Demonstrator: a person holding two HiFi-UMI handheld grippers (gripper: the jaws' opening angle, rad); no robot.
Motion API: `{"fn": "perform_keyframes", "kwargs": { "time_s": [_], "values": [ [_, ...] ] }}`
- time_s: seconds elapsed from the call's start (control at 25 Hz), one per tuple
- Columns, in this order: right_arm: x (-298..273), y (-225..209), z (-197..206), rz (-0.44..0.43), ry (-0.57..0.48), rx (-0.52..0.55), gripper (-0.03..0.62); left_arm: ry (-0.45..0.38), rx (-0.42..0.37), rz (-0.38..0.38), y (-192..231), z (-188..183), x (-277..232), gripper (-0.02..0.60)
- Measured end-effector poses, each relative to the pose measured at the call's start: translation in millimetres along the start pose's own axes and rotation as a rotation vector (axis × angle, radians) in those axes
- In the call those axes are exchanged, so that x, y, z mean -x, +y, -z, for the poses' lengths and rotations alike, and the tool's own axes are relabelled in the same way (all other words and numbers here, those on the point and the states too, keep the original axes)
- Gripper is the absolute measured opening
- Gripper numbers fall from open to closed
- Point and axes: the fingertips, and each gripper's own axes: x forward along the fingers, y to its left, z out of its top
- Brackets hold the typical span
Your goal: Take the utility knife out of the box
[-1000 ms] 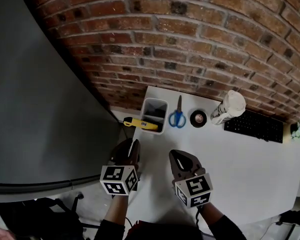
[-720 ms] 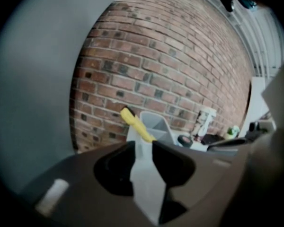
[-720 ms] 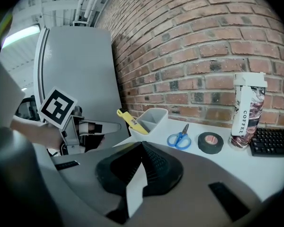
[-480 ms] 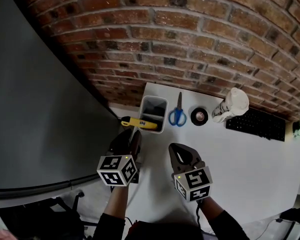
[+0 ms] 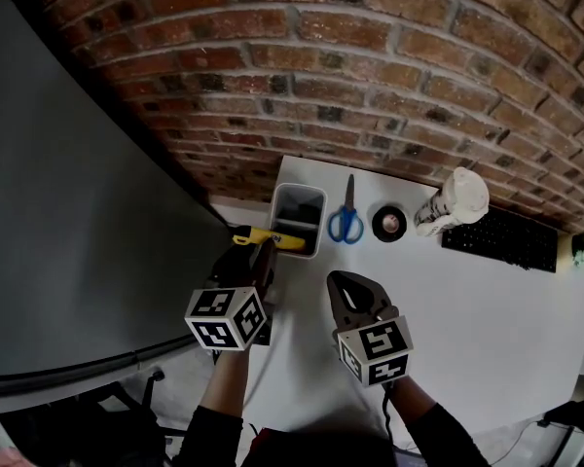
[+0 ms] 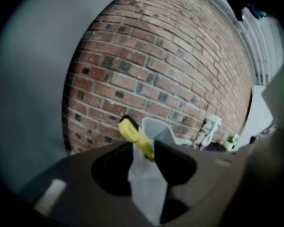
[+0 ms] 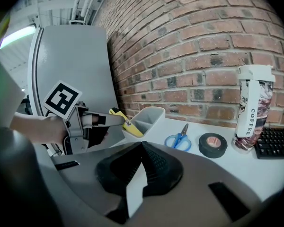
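Observation:
A yellow utility knife (image 5: 269, 238) rests across the left rim of the pale box (image 5: 300, 218) and sticks out to the left. My left gripper (image 5: 260, 252) sits just in front of it. Its jaws have just been opening and now stand open. In the left gripper view the knife's (image 6: 135, 135) near end lies at the gap between the tips, and the pads do not press on it. The right gripper view shows the knife (image 7: 124, 121) leaning on the box (image 7: 147, 117). My right gripper (image 5: 346, 280) hovers over the table's near part, shut with nothing in it.
Blue-handled scissors (image 5: 346, 224), a black tape roll (image 5: 387, 224), a coffee cup (image 5: 454, 202) and a black keyboard (image 5: 497, 242) line the back of the white table (image 5: 467, 309). A brick wall rises behind. A grey panel and the table's left edge lie by my left gripper.
My left gripper has moved forward until its tips reach the knife, and its jaws have spread. The right gripper has shifted only slightly. The knife has stayed on the rim.

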Motion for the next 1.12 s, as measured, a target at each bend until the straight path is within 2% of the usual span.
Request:
{"fn": "perform_keyframes", "kwargs": {
  "time_s": [0.52, 1.12],
  "values": [
    [-3, 0, 6, 0.001, 0.02, -0.006, 0.008, -0.016, 0.096, 0.05, 0, -7, -18, 0.141],
    [-3, -1, 9, 0.009, 0.038, -0.008, 0.008, -0.037, 0.108, 0.07, -3, -15, -29, 0.118]
  ]
}}
